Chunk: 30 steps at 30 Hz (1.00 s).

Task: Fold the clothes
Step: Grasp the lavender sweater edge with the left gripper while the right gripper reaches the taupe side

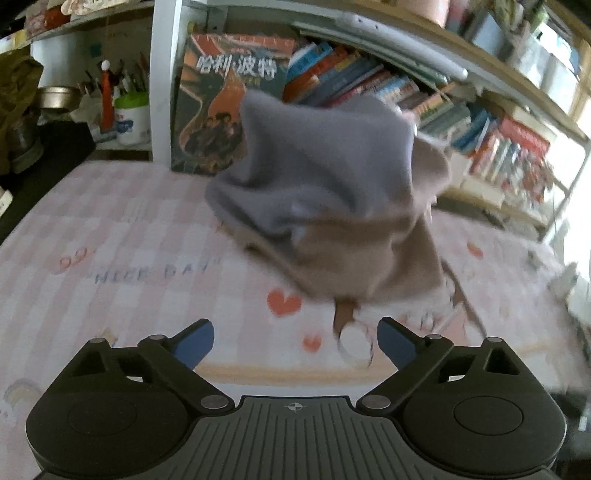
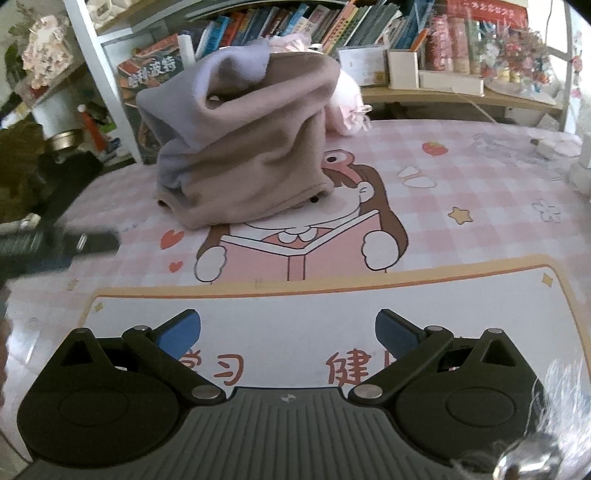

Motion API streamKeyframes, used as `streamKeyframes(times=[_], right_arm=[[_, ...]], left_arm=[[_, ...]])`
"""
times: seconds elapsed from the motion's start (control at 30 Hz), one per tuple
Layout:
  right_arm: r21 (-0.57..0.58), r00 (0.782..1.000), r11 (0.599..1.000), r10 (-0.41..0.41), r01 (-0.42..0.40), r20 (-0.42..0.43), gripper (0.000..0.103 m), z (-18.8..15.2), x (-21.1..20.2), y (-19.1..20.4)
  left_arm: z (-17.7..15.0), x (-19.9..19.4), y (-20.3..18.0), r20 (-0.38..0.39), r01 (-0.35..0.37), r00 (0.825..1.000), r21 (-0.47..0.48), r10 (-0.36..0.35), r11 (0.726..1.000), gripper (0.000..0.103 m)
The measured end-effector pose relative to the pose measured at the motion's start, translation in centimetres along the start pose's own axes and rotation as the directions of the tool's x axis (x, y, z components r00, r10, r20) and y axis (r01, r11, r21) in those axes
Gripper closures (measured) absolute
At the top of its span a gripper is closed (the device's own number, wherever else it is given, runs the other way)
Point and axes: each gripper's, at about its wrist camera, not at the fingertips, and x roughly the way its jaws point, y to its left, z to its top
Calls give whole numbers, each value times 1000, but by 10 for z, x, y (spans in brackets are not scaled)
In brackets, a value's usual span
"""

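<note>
The left gripper (image 1: 295,341) was seen with its blue-tipped fingers (image 1: 194,345) spread wide, and nothing was held between them. The right gripper (image 2: 288,332) was likewise found wide open and empty, its fingers (image 2: 397,334) hanging above a white panel with red characters printed on the table mat (image 2: 480,192).

Beyond the left gripper, a garment (image 1: 325,195) was seen, grey on one side and brownish pink on the other. In the left wrist view it was blurred, and it could not be told whether it rested on the mat or hung just above it. In the right wrist view the same garment (image 2: 243,147) was shown as a loose, upright heap on the mat, near the far edge, partly covering the head of a cartoon girl (image 2: 306,243) printed there with an open book. A red heart (image 1: 283,302) was printed on the mat just in front of the garment.

Behind the garment, a bookshelf (image 2: 295,26) filled with books was seen. A large boxed book (image 1: 210,107) with white characters was stood upright at the left end of the shelf, and a white pot of pencils (image 1: 131,118) was placed further left.
</note>
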Motion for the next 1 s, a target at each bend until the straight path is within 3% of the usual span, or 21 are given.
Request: streamKeyframes(times=[0.13, 0.3, 0.47, 0.63, 0.67, 0.73, 0.77, 0.8, 0.9, 1.0], right_arm=[[24, 998, 998, 57, -57, -1, 1, 4, -5, -12], [72, 998, 995, 64, -63, -7, 2, 4, -7, -32], [114, 999, 992, 45, -45, 2, 3, 2, -13, -53], [143, 1000, 989, 27, -28, 13, 3, 0, -21, -67], [146, 1000, 989, 25, -27, 15, 3, 0, -22, -69], [146, 999, 989, 27, -29, 16, 4, -1, -24, -70], [144, 999, 989, 31, -33, 15, 5, -1, -25, -70], [141, 999, 989, 35, -37, 15, 7, -1, -26, -70], [128, 998, 990, 52, -54, 18, 14, -1, -29, -68], [124, 997, 989, 74, -76, 23, 20, 1, -29, -68]], left_arm=[[31, 11, -7, 45, -2, 999, -56, 4, 998, 6], [67, 26, -25, 104, -16, 994, -102, 26, 995, 7], [88, 43, -58, 144, -18, 989, -40, 24, 999, 7], [103, 64, -87, 179, -97, 980, 59, 85, 994, 7], [105, 67, -90, 187, -121, 977, 73, 105, 990, 15], [109, 74, -93, 199, -170, 969, 103, 147, 980, 48], [111, 75, -91, 198, -183, 968, 121, 157, 976, 78], [112, 76, -89, 196, -190, 967, 135, 162, 972, 93], [110, 44, -70, 283, -139, 953, 79, 111, 987, 94], [95, -7, -43, 395, -6, 919, 35, -8, 999, 94]])
